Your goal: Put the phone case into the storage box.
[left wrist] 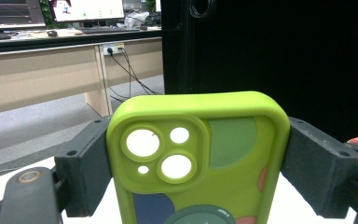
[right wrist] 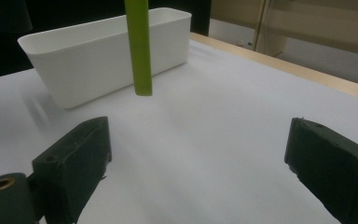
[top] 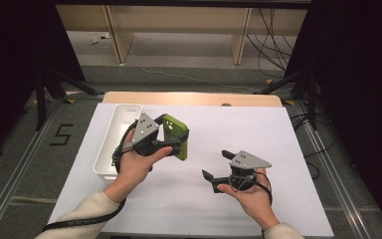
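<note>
A white sheet covers the table, and at its left side stands a long white bin, open on top. Just right of the bin, the left gripper clamps a green phone case by its two long edges and holds it upright above the sheet, clear of the surface. The pick-up looks done; judging by the bin close by, carrying the case over and letting go inside is what remains. The right gripper hovers well apart, jaws spread wide with nothing between them.
</note>
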Demonstrator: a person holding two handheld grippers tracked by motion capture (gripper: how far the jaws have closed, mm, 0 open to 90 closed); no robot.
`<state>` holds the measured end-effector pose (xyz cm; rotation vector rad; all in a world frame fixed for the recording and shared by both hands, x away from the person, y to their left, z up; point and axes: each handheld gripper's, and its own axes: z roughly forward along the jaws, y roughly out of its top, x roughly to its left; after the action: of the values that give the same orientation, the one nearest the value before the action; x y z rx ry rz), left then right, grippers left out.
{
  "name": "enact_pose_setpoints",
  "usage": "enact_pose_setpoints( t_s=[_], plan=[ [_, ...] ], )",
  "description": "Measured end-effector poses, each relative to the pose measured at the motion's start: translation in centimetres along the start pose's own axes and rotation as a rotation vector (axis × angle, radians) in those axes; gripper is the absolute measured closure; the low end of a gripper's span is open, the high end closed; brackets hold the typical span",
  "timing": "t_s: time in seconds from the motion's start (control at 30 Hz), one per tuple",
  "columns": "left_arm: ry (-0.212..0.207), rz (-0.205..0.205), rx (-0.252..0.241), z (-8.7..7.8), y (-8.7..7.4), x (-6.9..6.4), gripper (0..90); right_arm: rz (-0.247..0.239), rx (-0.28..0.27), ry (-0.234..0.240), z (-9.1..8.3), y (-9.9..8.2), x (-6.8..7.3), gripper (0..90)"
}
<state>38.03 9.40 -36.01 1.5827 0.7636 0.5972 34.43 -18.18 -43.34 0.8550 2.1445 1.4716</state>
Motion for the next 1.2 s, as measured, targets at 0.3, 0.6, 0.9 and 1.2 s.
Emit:
enact_pose_setpoints(
  t_s=[0.3, 0.6, 0.9, 1.2],
  plan=[
    [0.014, -0.005, -0.003, -0.6, 0.2, 0.7, 16.2, 0.006, 0.001, -0.010, -0.7, -0.4, -0.4, 8.3],
    [0.037, -0.013, -0.007, -1.2, 0.4, 1.5, 16.2, 0.010, -0.002, -0.023, -1.2, -0.5, -0.6, 8.3],
    [0.062, -0.018, -0.012, -1.9, 0.8, 2.4, 16.2, 0.012, -0.002, -0.030, -1.5, -0.7, -0.7, 8.3],
    [0.082, -0.019, -0.018, -2.4, 1.4, 3.2, 16.2, 0.019, -0.007, -0.037, -1.9, -0.8, -0.8, 8.2]
  ],
)
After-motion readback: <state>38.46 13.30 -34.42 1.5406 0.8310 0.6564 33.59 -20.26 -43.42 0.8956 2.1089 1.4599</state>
